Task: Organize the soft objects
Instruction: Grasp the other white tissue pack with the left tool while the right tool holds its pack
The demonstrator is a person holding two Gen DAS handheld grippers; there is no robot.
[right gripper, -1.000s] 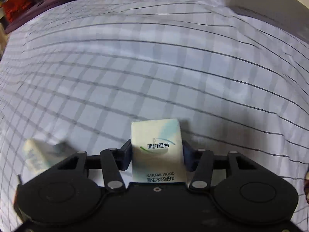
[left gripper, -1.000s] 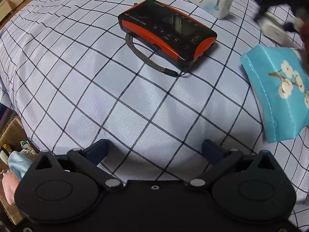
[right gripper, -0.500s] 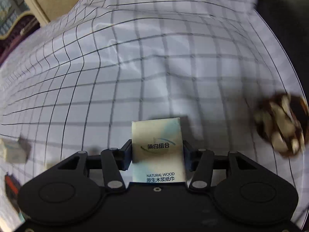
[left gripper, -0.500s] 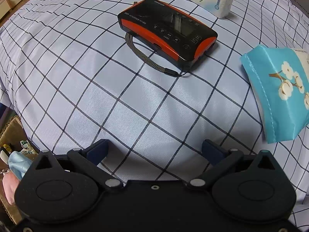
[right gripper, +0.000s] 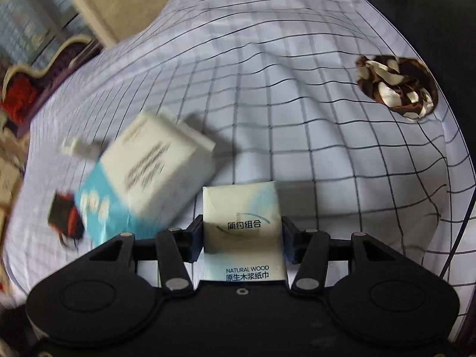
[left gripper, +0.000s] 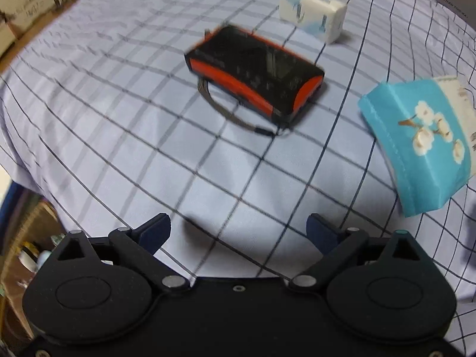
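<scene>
A small tissue pack [right gripper: 241, 232] is clamped between the fingers of the right gripper [right gripper: 242, 235] above the checked sheet [right gripper: 282, 136].

The left gripper [left gripper: 239, 232] is held with its fingers wide apart and nothing between them, over the same sheet. Ahead of it a black and orange camera [left gripper: 255, 73] is seen lying flat, with a white tissue pack [left gripper: 312, 10] beyond it and a blue flowered tissue pack [left gripper: 416, 142] to the right. In the right view, a brown and white scrunchie [right gripper: 397, 84] is seen near the sheet's far right edge.

Checked bedsheet [left gripper: 119, 125] (pale blue), cardboard boxes [left gripper: 20, 9] beyond.
</scene>
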